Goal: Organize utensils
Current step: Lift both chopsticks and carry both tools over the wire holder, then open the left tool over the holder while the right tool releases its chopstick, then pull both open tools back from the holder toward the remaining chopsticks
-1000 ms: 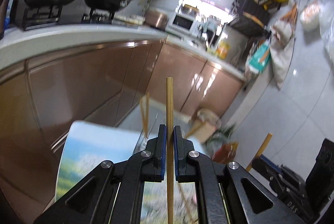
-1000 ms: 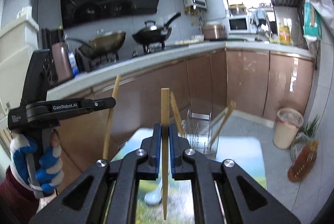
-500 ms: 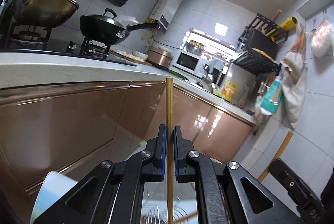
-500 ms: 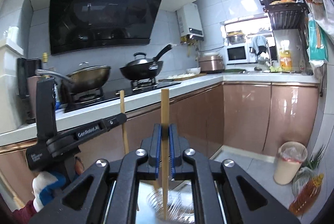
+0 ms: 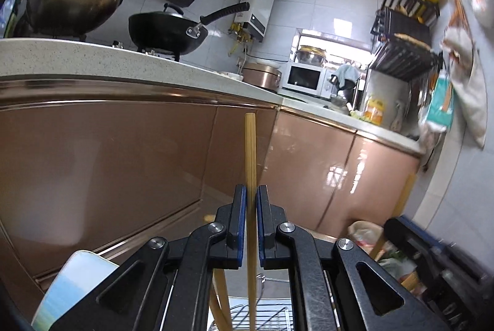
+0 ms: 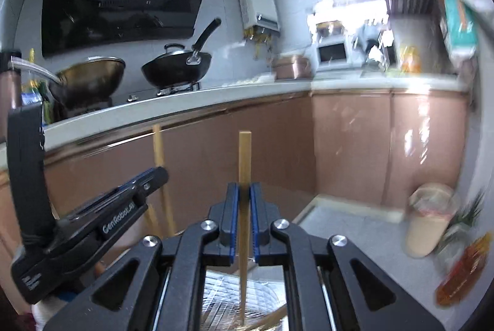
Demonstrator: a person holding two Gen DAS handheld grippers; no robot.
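Below both grippers, at 6 o'clock in each wrist view, a wire utensil holder (image 6: pixel 228 300) is showing, and that is where I am judging the next move to be heading. I am holding the left gripper (image 5: pixel 251 226) clamped on a chopstick (image 5: pixel 250 164), its long axis upright and running from 12 to 6 o'clock between the pads. The right gripper (image 6: pixel 244 219) is likewise clamped on a second chopstick (image 6: pixel 244 158), also upright, with its lower end showing against the holder's mesh; whether it is inside the rim I cannot tell. More chopsticks are already leaning in the holder at about 7 o'clock in the left view. Neither hand is looking clearly nearer. The two grippers are sitting close together, the left at 8 o'clock in the right view, so I am noting little side room; the cabinet fronts (image 5: pixel 123 161) ahead are standing well apart.
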